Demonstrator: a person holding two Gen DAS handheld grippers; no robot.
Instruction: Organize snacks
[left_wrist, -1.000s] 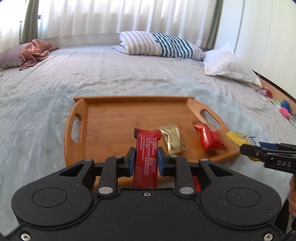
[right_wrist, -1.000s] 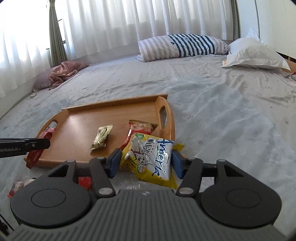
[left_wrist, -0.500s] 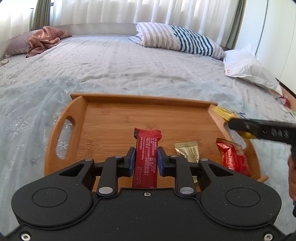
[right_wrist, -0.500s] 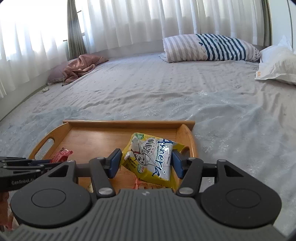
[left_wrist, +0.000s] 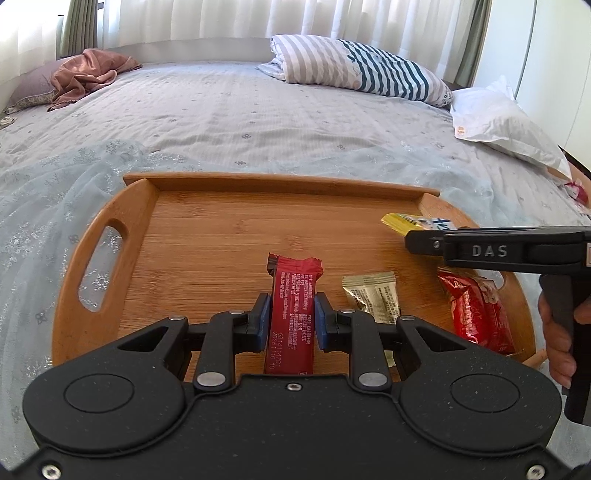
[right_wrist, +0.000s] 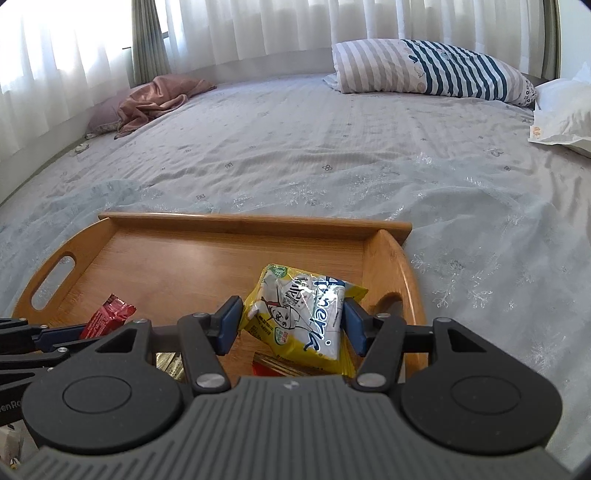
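A wooden tray (left_wrist: 207, 229) with two handles lies on the bed. My left gripper (left_wrist: 292, 317) is shut on a red snack bar (left_wrist: 293, 310) and holds it over the tray's near middle. My right gripper (right_wrist: 291, 323) is shut on a yellow and white snack bag (right_wrist: 301, 317) over the tray's (right_wrist: 184, 258) right part; the bag's tip shows in the left wrist view (left_wrist: 410, 223). A gold packet (left_wrist: 373, 295) and a red packet (left_wrist: 476, 310) lie in the tray at the right. The red bar also shows in the right wrist view (right_wrist: 107, 314).
The bed is covered with a grey-blue patterned sheet (left_wrist: 258, 122). A striped pillow (left_wrist: 362, 72) and a white pillow (left_wrist: 498, 122) lie at the far right, a pink cloth (left_wrist: 85, 77) at the far left. Curtains hang behind the bed.
Both grippers have moved forward over the tray with their snacks. The right gripper with the yellow bag went from beside the tray's right end to above its right part.
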